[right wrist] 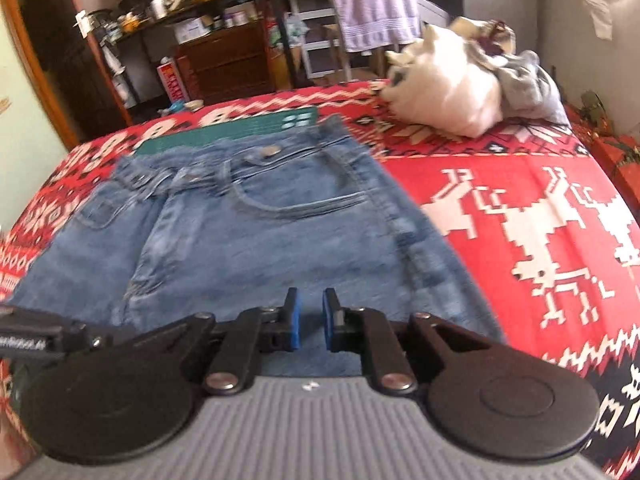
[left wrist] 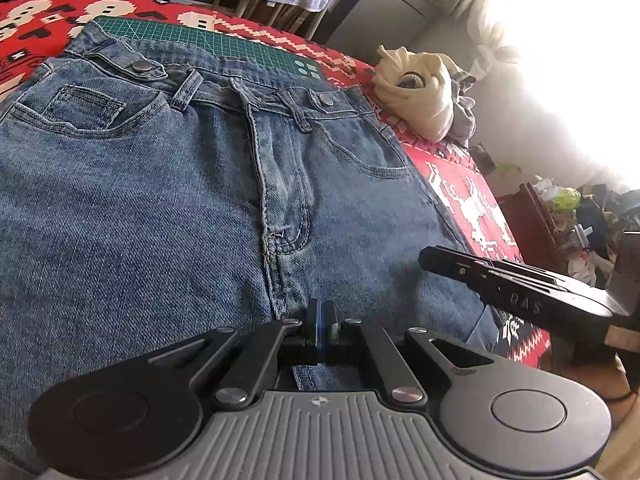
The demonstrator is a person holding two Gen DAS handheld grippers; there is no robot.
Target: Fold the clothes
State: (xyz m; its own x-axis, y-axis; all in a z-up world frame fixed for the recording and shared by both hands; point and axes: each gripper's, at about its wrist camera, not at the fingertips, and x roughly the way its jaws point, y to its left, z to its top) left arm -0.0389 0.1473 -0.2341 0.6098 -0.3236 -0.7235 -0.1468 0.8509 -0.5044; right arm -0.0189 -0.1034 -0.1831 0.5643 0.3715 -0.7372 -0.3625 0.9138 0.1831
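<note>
the left gripper (left wrist: pixel 320 320) has its blue pads pressed together, seemingly pinching the jeans (left wrist: pixel 160 200) along the centre seam below the fly, though the cloth between them is hard to make out. the right gripper (right wrist: pixel 311 320) hovers low over the right leg panel, jaws a narrow gap apart, holding nothing. the jeans lie front up on the red patterned blanket (right wrist: pixel 520 184), waistband toward the far edge, over a green cutting mat (left wrist: pixel 224 42). a good fold needs both grips level and the denim kept taut.
</note>
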